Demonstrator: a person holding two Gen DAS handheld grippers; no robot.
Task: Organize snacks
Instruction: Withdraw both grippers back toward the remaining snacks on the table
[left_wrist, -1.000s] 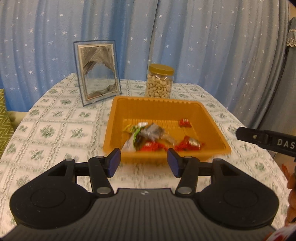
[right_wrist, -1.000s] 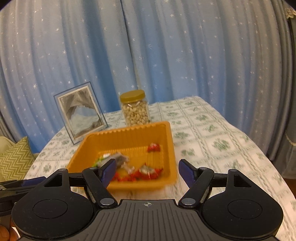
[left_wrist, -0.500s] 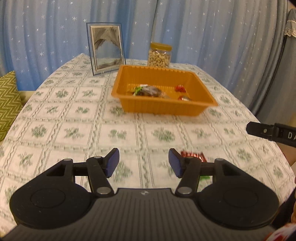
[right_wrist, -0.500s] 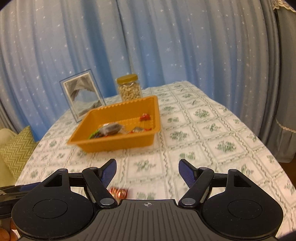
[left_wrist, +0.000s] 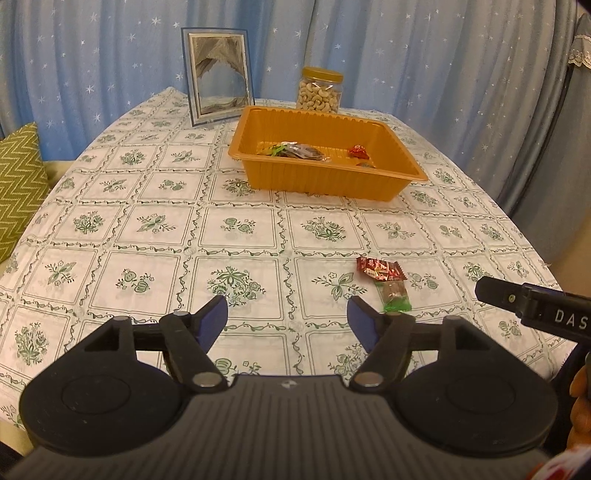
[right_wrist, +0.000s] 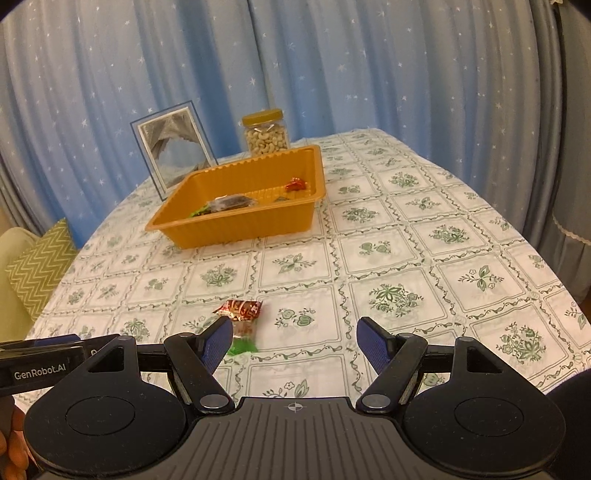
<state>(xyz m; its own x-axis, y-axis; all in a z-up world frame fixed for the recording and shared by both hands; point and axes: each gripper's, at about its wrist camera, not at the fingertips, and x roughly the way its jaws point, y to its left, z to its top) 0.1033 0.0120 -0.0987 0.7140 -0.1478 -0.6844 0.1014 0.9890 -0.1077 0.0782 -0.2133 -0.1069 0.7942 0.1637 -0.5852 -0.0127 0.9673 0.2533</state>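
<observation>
**Both grippers back off from the tray; two sweets lie on the cloth**

Since a second ago both grippers have pulled well away from the orange tray (left_wrist: 325, 181), which filled the near view then and now sits far up the table at 12 o'clock. Two wrapped sweets have come into sight on the tablecloth (left_wrist: 147, 221) that were out of frame before.

In the left wrist view the left gripper (left_wrist: 287, 314) hangs above the cloth with its jaws wide apart and nothing between them. A red sweet (left_wrist: 379, 268) and a green sweet (left_wrist: 395, 295) lie touching end to end at about 1 o'clock, just beyond the right fingertip, whose edge cuts off the green wrapper's near corner. At 3 o'clock a black bar of the other gripper pokes in, its lettering cut off by the frame.

The right gripper (right_wrist: 293, 341) is likewise spread open and empty. Here the red sweet (right_wrist: 242, 310) and green sweet (right_wrist: 244, 338) sit at 11 o'clock, the green one partly hidden behind the left fingertip.

Inside the tray, a clear packet (left_wrist: 304, 151) with dark contents and a small red sweet (left_wrist: 359, 150) show above the rim; the near wall hides the rest of the floor, and other wrappers there are hard to make out. A nut jar (left_wrist: 319, 90) and a picture frame (left_wrist: 218, 75) stand behind the tray, before blue curtains (left_wrist: 406, 48).
</observation>
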